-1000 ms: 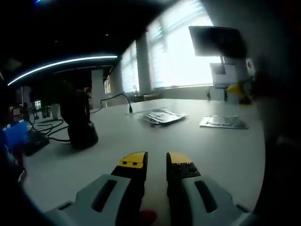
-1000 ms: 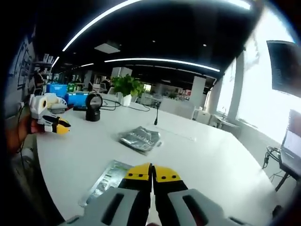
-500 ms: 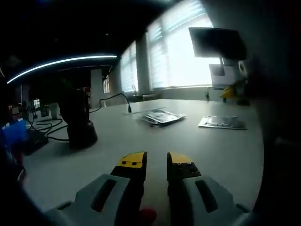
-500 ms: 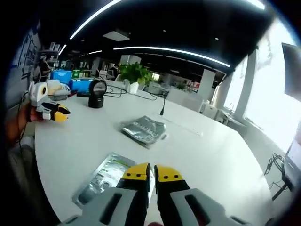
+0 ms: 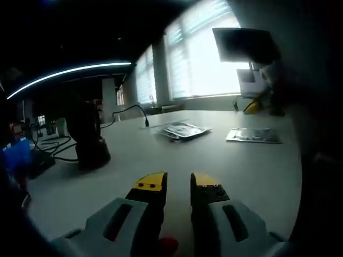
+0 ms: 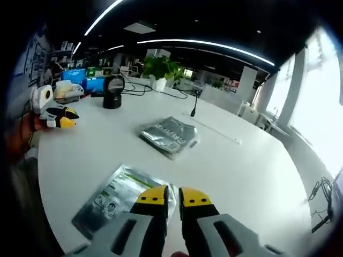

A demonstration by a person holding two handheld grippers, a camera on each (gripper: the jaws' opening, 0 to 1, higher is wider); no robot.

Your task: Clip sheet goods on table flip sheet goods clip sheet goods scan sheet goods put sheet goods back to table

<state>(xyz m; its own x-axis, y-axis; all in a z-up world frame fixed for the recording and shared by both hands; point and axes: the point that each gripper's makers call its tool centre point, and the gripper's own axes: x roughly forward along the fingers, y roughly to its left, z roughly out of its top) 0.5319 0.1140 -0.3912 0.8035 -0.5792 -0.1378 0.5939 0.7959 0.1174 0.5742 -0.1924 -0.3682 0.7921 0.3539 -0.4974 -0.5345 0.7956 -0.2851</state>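
A flat silver-green packet (image 6: 115, 195) lies on the white table (image 6: 241, 171), just left of and below my right gripper (image 6: 173, 197). Its jaws stand slightly open with nothing between them. A stack of grey packets (image 6: 170, 136) rests further out at mid-table. In the left gripper view the same stack (image 5: 182, 130) and the single packet (image 5: 253, 135) lie far across the table. My left gripper (image 5: 178, 184) hovers low over bare table, open and empty. It also shows at the left of the right gripper view as the left gripper (image 6: 53, 110).
A dark barcode scanner (image 5: 88, 142) stands on the table with cables behind it; in the right gripper view the scanner (image 6: 112, 91) is at the far side. A potted plant (image 6: 163, 69) and blue bins (image 6: 99, 83) sit beyond. The table's near edge curves at bottom left.
The right gripper's jaws have parted from shut to a small gap, and its view has dipped toward the flat packet. The left gripper has barely moved.
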